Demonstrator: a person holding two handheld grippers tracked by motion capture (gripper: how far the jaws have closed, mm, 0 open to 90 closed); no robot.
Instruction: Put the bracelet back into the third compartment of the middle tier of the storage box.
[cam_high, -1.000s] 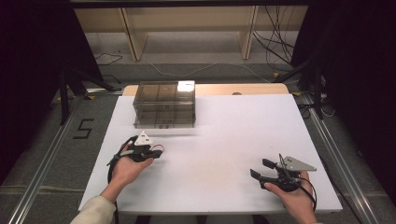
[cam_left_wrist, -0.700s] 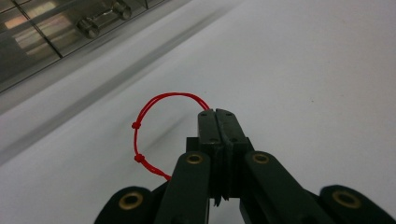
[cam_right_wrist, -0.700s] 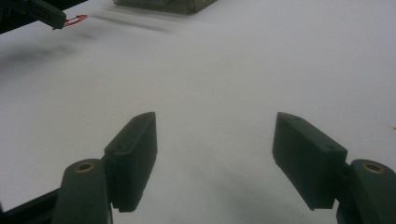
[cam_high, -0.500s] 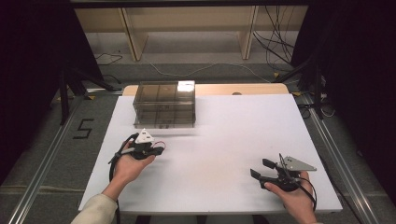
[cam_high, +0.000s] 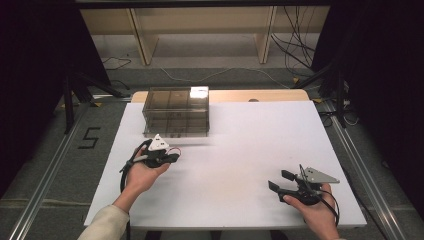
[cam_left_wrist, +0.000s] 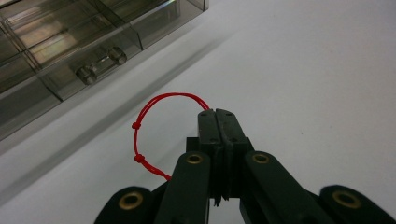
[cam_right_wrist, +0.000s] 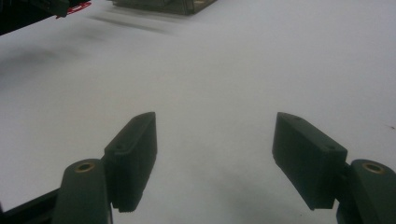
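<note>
Left gripper (cam_left_wrist: 219, 122), lower centre of the left gripper view: jaws pressed together, clenched on a red cord loop (cam_left_wrist: 148, 122) that arcs out to the left of the jaw tips, with two small knots along it; whether the loop's free part rests on the worktop or hangs just above it cannot be told. Same left gripper (cam_high: 172, 159) in the high view, left of centre, near the front face of the drawer box, the red cord barely visible at its tip. Right gripper (cam_right_wrist: 215, 156), lower part of the right gripper view: jaws spread wide apart, released, nothing between them, bare white surface below. Same right gripper (cam_high: 280, 181) in the high view, lower right, well apart from the cord and the box. Drawer box (cam_high: 176, 112): smoky transparent plastic, several drawers, standing at the upper left of the worktop (cam_high: 250, 145); one drawer front with a clear bar handle (cam_left_wrist: 100, 64) appears at the upper left of the left gripper view, drawer seemingly shut. Handling estimate for the cord: very light, limp, thin, not fragile; likely to slip through smooth jaws unless pinched squarely, and to droop or swing when carried. Best hold, by judgement: across the doubled strand or just beside a knot, which would act as a stop against slipping.
</note>
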